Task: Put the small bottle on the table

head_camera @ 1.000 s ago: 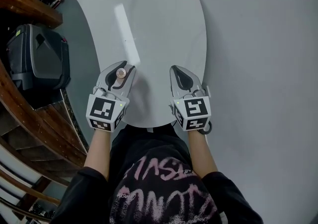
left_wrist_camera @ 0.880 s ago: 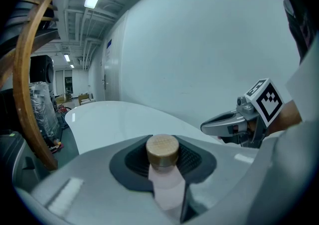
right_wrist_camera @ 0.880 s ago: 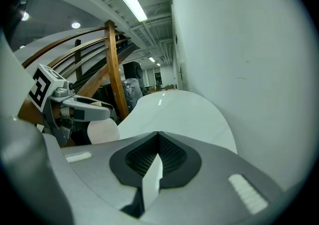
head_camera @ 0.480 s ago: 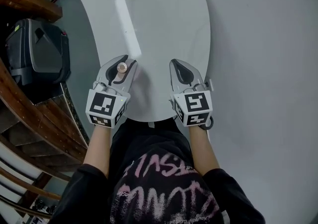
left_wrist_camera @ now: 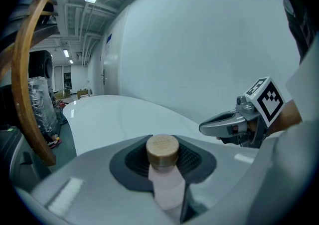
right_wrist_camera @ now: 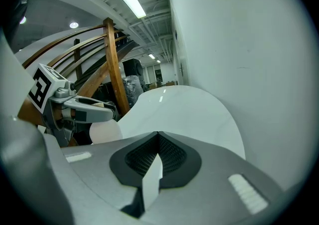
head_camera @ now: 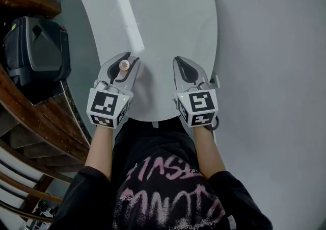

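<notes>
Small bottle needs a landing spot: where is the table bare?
The table is bare ahead of both tongs and between them. Only the near edge is crowded: left tongs gripping the small bottle, right tongs shut, empty.

One small bottle (head_camera: pixel 124 65); two tools: left tool (head_camera: pixel 125 59), right tool (head_camera: pixel 183 67); one table (head_camera: pixel 168 15); one black case (head_camera: pixel 38 53).

No words or numbers can be read. The pink lettering on the person's black shirt (head_camera: pixel 168 193) is too distorted to make out. The white cubes (head_camera: pixel 107 106) (head_camera: pixel 199 105) on the left tool (head_camera: pixel 126 59) and right tool (head_camera: pixel 179 61) bear only black square marker patterns.
</notes>
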Tool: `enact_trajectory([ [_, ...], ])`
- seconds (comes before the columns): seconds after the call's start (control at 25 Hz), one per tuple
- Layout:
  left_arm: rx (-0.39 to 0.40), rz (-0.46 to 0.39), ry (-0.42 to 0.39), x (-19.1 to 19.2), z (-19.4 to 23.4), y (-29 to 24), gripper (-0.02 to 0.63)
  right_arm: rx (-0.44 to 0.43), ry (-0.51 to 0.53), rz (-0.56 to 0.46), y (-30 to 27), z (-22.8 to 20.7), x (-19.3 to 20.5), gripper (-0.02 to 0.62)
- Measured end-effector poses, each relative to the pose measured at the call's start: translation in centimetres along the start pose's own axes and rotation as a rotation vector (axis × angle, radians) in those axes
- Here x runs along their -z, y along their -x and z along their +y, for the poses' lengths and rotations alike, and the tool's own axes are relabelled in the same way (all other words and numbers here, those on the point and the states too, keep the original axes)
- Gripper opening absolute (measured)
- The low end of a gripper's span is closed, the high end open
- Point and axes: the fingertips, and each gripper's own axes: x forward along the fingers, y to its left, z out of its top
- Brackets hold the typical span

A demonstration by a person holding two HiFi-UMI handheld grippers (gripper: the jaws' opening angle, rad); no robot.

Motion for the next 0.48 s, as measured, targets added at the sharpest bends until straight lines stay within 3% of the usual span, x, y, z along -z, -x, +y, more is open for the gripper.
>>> enact_trajectory([
  [0.48,0.013,0.024,0.007,1.2,-0.5,-1.2,0.109,-0.005,-0.013,0.026,-0.5,-0.4,1.4,0.009],
])
